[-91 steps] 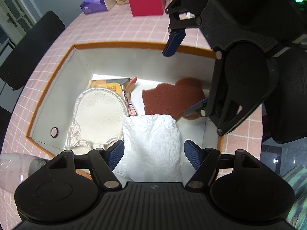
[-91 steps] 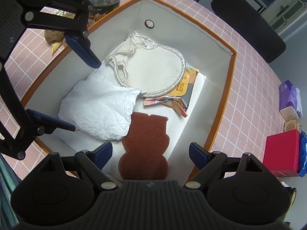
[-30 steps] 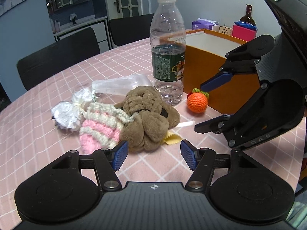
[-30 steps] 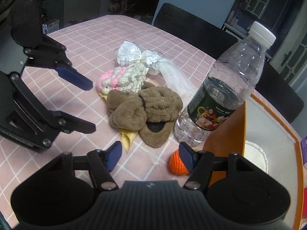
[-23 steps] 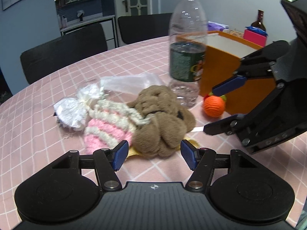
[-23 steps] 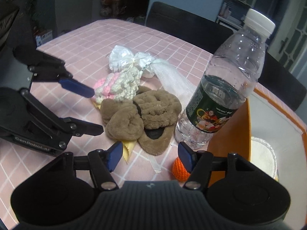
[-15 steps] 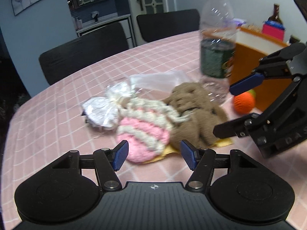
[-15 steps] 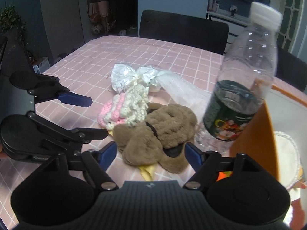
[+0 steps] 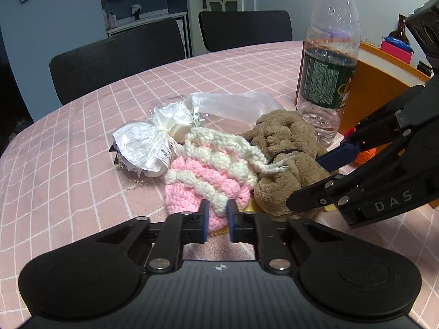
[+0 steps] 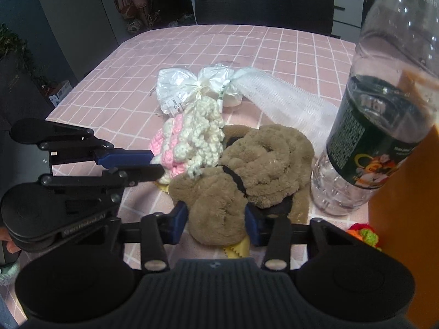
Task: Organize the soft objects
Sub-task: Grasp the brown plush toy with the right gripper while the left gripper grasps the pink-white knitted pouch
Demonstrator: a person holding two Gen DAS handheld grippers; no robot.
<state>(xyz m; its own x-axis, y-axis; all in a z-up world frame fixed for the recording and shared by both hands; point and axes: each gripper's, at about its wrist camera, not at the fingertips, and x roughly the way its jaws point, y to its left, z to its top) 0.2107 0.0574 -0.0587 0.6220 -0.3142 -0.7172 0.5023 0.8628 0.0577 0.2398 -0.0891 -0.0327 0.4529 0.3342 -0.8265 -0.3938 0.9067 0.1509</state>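
A pink and cream crocheted pouch (image 9: 208, 175) lies on the pink checked tablecloth, touching a brown plush toy (image 9: 285, 153). My left gripper (image 9: 216, 219) is shut on the near edge of the pouch; it also shows in the right wrist view (image 10: 142, 161). My right gripper (image 10: 216, 224) has closed on the near lobe of the plush toy (image 10: 247, 170), its pads pressing both sides; it shows in the left wrist view (image 9: 318, 175). A yellow cloth scrap (image 10: 236, 248) lies under the plush.
A water bottle (image 9: 326, 63) stands right behind the plush, against the orange box (image 9: 378, 82). An orange crocheted ball (image 10: 363, 235) sits by the box. A white wrapped bundle (image 9: 148, 142) and clear plastic sleeve (image 10: 282, 96) lie behind the pouch. Black chairs line the far edge.
Both grippers came out of the box to the pile on the table. The left jaws closed on the pouch; the right jaws narrowed onto the plush toy.
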